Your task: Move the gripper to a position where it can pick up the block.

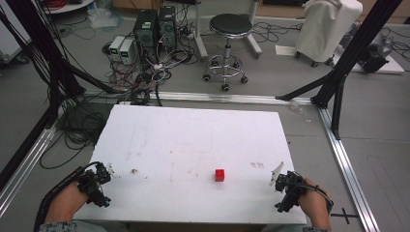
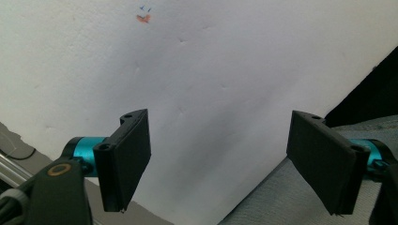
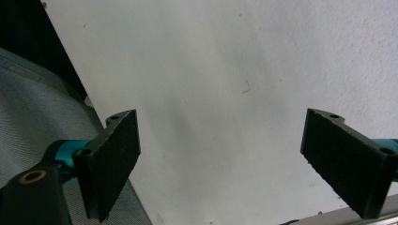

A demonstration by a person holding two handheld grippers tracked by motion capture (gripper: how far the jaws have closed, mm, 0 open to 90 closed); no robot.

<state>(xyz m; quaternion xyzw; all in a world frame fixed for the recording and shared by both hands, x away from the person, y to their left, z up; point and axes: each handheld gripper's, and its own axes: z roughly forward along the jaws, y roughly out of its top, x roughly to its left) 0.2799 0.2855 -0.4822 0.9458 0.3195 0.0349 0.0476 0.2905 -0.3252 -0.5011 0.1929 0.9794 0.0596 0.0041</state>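
A small red cube (image 1: 219, 175) sits on the white table (image 1: 193, 140), right of centre and toward the near edge. My left gripper (image 1: 95, 186) rests at the near left corner of the table, held by a hand. In the left gripper view its jaws stand wide apart over bare white board, the left gripper (image 2: 225, 164) open with nothing between. My right gripper (image 1: 286, 187) is at the near right corner, well to the right of the cube. Its own view shows the right gripper (image 3: 234, 164) open, jaws far apart over the table edge.
A black stool (image 1: 230, 29) on castors, computer towers (image 1: 154, 29) and tangled cables (image 1: 145, 77) lie on the floor beyond the table. Black frame struts (image 1: 338, 82) stand at the right and left. Small brown marks (image 1: 134, 171) dot the board.
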